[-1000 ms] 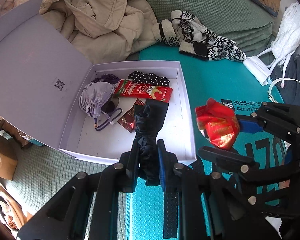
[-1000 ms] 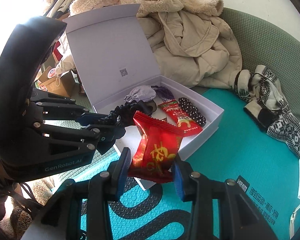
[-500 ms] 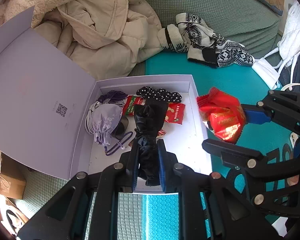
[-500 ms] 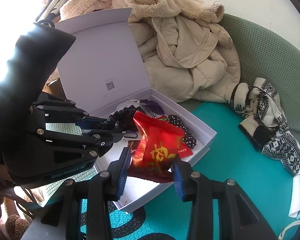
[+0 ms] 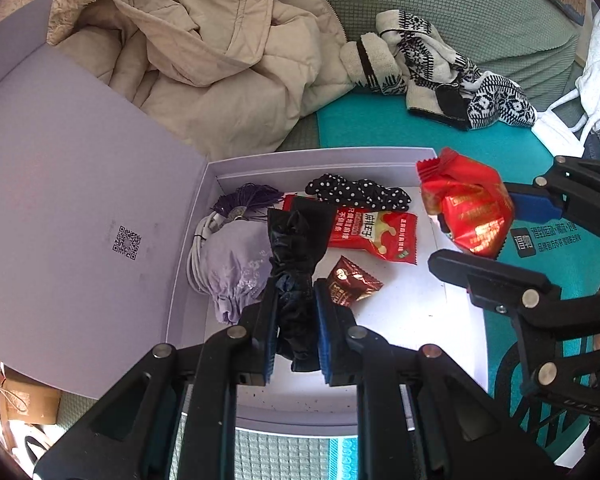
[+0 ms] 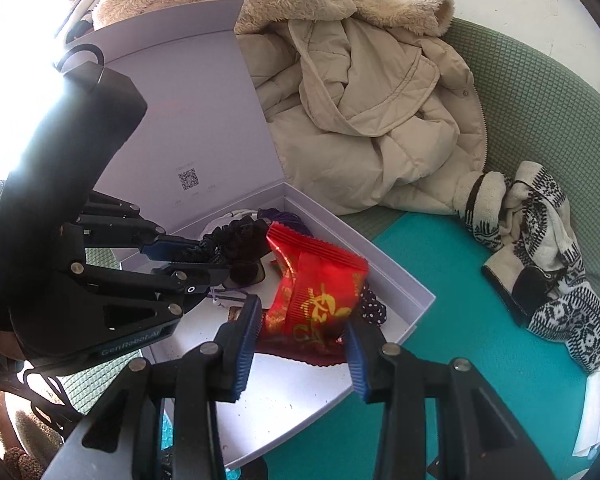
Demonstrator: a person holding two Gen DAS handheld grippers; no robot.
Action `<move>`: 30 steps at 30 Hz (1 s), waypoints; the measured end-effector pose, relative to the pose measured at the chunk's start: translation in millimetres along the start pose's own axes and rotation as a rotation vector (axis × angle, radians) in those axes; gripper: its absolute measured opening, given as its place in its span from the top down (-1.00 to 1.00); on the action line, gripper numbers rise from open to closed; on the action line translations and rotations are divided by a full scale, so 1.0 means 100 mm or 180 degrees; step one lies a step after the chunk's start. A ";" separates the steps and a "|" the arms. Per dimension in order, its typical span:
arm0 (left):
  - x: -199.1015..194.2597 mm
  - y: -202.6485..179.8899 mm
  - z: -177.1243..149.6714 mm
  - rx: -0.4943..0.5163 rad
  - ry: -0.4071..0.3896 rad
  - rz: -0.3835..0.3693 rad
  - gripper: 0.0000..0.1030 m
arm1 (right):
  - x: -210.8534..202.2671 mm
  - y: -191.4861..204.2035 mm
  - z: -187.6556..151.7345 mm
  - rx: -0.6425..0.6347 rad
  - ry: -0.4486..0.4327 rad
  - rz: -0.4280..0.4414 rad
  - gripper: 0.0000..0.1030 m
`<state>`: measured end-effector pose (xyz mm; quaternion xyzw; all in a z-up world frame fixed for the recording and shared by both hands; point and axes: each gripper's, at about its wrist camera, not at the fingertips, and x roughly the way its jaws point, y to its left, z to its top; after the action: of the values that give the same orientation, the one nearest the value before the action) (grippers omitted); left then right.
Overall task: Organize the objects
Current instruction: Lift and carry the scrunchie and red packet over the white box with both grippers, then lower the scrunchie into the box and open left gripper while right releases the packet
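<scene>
A pale lilac box (image 5: 460, 344) with its lid (image 5: 72, 208) standing open lies on a teal mat. My left gripper (image 5: 296, 312) is shut on a black scrunchie (image 5: 294, 248) and hangs over the box's middle. My right gripper (image 6: 302, 338) is shut on a red snack packet (image 6: 314, 288), held above the box's right rim (image 6: 400, 276); the same packet (image 5: 466, 208) shows in the left wrist view. Inside the box lie a lilac pouch (image 5: 232, 268), a purple tassel (image 5: 252, 200), a dotted scrunchie (image 5: 356, 194), a red peanut packet (image 5: 374, 232) and a small brown sachet (image 5: 350, 280).
A beige padded coat (image 5: 204, 52) is heaped behind the box on a green sofa (image 5: 480, 8). A black-and-white knitted scarf (image 5: 440, 68) lies on the teal mat (image 6: 480, 340) to the right. White cloth (image 5: 560, 132) sits at the far right edge.
Both grippers have moved forward over the box with their loads. The scrunchie now hangs above the box's middle and the red packet has come over the right rim.
</scene>
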<state>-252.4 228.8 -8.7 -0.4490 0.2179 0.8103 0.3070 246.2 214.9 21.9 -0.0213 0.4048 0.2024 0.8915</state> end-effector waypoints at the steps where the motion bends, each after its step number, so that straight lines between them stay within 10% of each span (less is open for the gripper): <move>1: 0.04 0.02 0.01 -0.0001 0.0012 0.0001 0.70 | 0.03 0.00 0.01 -0.0004 0.0008 -0.0004 0.23; 30: 0.56 0.03 0.03 0.0256 0.0119 -0.0093 0.69 | 0.65 0.02 -0.09 0.0018 0.0347 -0.0050 0.23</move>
<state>-279.1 245.3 -55.1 -0.4546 0.2494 0.7878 0.3324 277.4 237.0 -31.6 -0.0329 0.4532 0.1928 0.8697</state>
